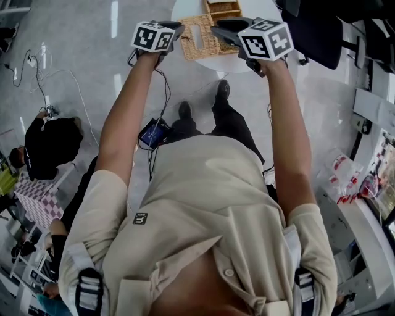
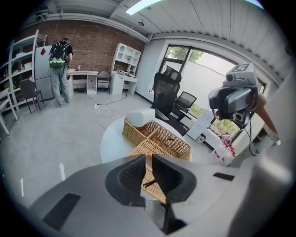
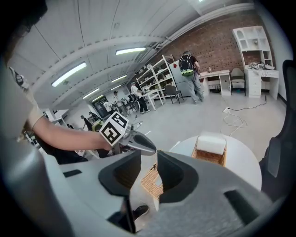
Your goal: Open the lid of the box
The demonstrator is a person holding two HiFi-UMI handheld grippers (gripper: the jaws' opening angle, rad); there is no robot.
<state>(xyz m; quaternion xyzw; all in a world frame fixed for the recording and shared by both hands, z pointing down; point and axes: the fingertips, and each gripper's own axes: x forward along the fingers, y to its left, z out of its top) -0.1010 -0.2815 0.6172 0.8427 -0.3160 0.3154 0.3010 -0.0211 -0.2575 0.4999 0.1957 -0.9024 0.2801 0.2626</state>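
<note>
A flat wicker lid (image 1: 199,37) with a slot lies on the round white table (image 1: 182,11), on the near side of the open wicker box (image 1: 223,7). The left gripper view shows the box (image 2: 162,136) holding two compartments and a white block (image 2: 141,115). My left gripper (image 1: 179,29) hovers over the lid's left edge with its jaws a narrow gap apart and nothing pressed between them. The lid (image 2: 147,152) and its small dark knob (image 2: 150,183) show through that gap. My right gripper (image 1: 217,29) is open over the lid's right side. Its own view frames the lid (image 3: 151,180).
A black office chair (image 1: 315,28) stands right of the table. A person in black sits at the left (image 1: 49,142), near cables on the floor (image 1: 37,74). Far off, a person with a green backpack (image 2: 59,69) stands by desks and shelves.
</note>
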